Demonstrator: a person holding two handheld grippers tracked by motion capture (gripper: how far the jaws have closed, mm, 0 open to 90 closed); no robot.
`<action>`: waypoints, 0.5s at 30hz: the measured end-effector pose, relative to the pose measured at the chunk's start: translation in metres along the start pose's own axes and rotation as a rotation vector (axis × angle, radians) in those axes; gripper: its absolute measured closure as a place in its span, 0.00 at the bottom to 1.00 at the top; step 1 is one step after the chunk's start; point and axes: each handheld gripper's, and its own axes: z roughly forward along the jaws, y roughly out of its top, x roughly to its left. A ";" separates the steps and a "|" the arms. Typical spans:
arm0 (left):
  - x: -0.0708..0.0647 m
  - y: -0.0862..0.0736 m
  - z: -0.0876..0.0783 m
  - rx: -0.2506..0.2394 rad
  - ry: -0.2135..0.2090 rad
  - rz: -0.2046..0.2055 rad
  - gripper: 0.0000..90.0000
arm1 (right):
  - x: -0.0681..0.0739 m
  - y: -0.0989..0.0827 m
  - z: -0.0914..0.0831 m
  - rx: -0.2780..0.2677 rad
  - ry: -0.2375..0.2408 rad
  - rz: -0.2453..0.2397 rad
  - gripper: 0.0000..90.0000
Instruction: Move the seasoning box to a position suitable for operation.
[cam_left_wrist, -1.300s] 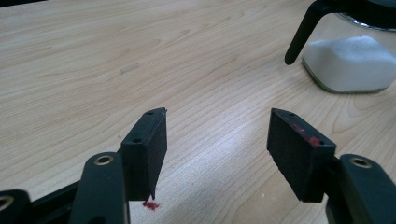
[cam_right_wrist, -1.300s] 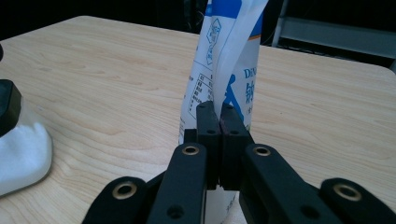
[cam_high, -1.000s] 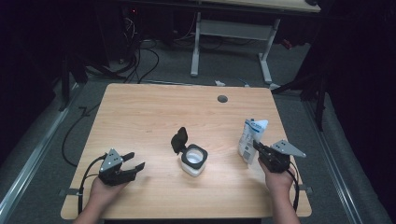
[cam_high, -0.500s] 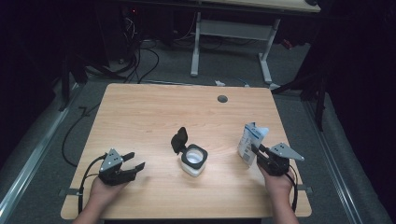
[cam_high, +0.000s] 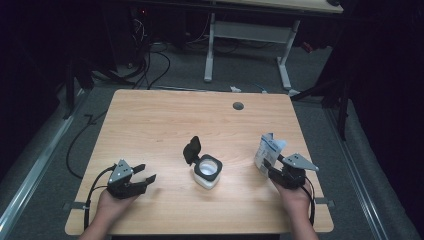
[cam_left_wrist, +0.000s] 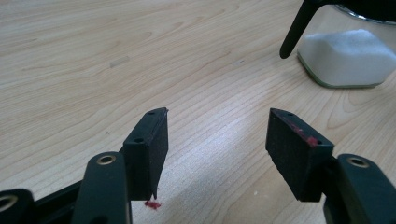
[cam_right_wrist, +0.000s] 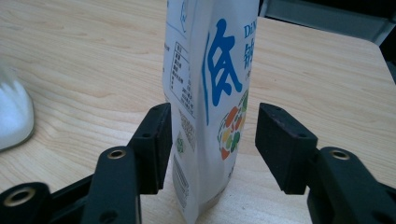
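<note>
Salt pouch (cam_right_wrist: 210, 93) is standing upright on the wooden table (cam_high: 165, 125), over on the person's right side, with blue writing and little pictures of food on its front. Right gripper (cam_high: 274, 169) is sitting just behind it, and its jaws have just been opening, so now they are standing wide with the pouch between them. In the right gripper view one pad looks right beside the pouch and the other pad is standing apart from it, so nothing is squeezing the pouch and it is staying up by itself. That makes me think the pouch is being set down and let go, and that this part is nearly finished. Near the middle of the table a small glass jar (cam_high: 208, 171) is sitting with white grains inside, and its black flip lid (cam_high: 191, 149) is hanging open. It looks like the jar is already filled, though I cannot tell how full it is meant to get. Left gripper (cam_high: 144, 177) is waiting on the left side of the table, well apart from the jar, with its jaws standing open and nothing between them. What is probably left is pulling the right gripper back from the pouch and pushing the jar's lid shut.
</note>
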 end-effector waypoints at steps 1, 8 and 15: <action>0.000 0.000 0.000 -0.001 0.010 -0.003 0.43 | 0.001 0.000 0.000 0.003 -0.001 0.002 0.50; 0.005 0.000 0.000 0.011 0.055 -0.036 0.41 | 0.002 -0.001 0.000 0.028 -0.014 0.017 0.46; 0.005 0.000 0.002 0.021 0.060 -0.046 0.40 | 0.005 -0.004 -0.005 0.023 -0.041 0.042 0.46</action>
